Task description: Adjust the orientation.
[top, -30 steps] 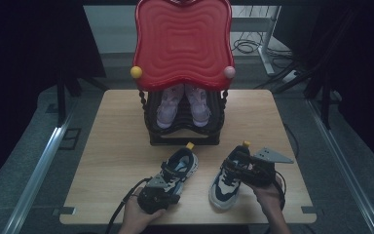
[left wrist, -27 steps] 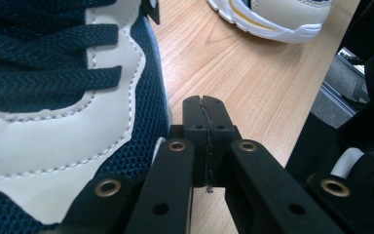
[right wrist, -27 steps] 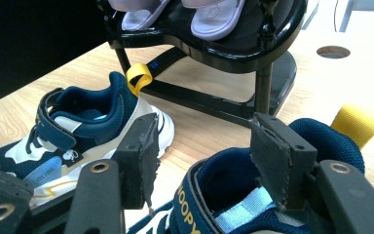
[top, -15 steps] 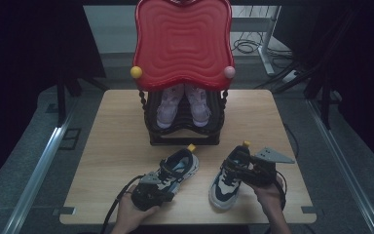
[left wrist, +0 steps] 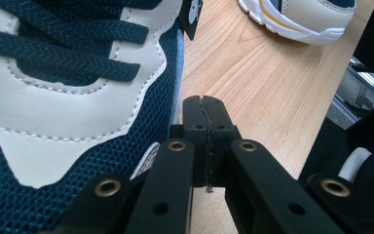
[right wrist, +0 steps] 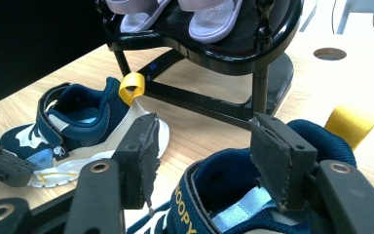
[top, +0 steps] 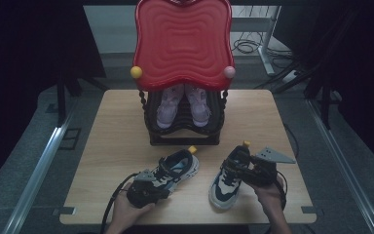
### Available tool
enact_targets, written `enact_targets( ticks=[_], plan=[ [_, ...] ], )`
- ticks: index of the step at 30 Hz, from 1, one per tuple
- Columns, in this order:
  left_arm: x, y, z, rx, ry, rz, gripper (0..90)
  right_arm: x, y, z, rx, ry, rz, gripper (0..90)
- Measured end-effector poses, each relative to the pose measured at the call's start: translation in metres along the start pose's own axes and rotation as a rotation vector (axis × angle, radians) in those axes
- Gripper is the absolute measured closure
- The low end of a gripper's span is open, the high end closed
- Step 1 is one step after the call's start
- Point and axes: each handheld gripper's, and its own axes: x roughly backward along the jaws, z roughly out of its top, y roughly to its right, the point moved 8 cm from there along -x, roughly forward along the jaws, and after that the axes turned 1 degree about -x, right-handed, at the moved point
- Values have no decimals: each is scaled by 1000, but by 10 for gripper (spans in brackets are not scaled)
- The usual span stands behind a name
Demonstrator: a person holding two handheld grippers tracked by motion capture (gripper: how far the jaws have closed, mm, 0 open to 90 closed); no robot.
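Note:
Two navy-and-white sneakers lie on the wooden table, each with a yellow heel loop. My left gripper is shut and empty, its tips resting against the mesh side of the left sneaker. My right gripper stands open over the heel opening of the right sneaker. One of its pads is on each side of the collar, and neither presses on it. The left sneaker lies beyond it.
A black shoe rack with a red wavy top stands at the table's back middle, with a pair of pale lilac shoes on its shelf. Its black legs are close ahead of my right gripper. Cables trail off the near edge.
My left gripper has shifted slightly to the left beside its sneaker. The right gripper and both sneakers have stayed where they were.

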Motion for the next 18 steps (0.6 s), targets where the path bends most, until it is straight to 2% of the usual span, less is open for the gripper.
enact_targets(
  ticks=[13, 18],
  plan=[
    [9, -13, -1, 27, 11, 14, 900, 0, 0, 0, 0, 0, 1, 447],
    [12, -19, -1, 30, 21, 37, 900, 1, 0, 0, 0, -1, 3, 447]
  ],
)
